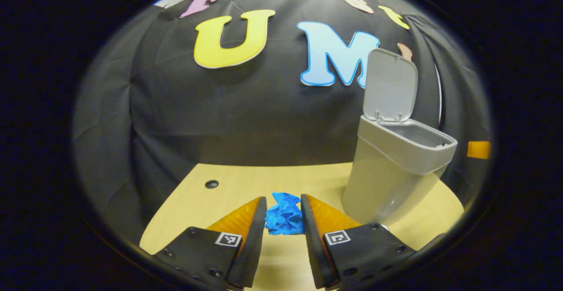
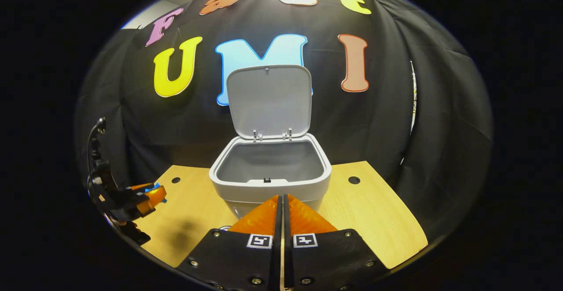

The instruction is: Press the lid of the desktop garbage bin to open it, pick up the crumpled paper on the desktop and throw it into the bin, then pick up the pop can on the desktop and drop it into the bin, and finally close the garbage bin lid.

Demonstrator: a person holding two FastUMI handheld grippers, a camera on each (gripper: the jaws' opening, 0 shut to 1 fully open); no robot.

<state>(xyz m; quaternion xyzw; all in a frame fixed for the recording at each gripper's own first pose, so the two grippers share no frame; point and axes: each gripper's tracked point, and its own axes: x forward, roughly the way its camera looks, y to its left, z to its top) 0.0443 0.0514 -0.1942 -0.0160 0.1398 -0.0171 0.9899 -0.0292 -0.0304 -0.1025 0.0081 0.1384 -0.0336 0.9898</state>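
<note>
Jaws of the left gripper (image 1: 283,214) are standing apart on either side of the crumpled paper (image 1: 285,215) — a blue wad sitting on the counter (image 1: 228,190) between the 2 fingers, with a sliver of gap showing at each side, so they are bracketing it rather than pinching it. The wad is roughly ball-shaped, slightly taller than wide, with no real long axis or heading.

Just to its right in the left gripper view the garbage bin (image 1: 396,168) is standing upright, its long axis vertical and its mouth facing up. Its lid (image 2: 269,101) is tipped up and back on the rear hinge, inner face turned toward the right gripper (image 2: 282,209), whose jaws are pressed together on nothing, hovering in front of the bin's rim. The left gripper (image 2: 147,198) is also appearing at the far left of the right gripper view, low over the counter.

By my reading, step 1 — opening the lid — is done. The paper pickup is underway but not secured. Dropping the paper, handling the pop can and closing the lid are all remaining.
</note>
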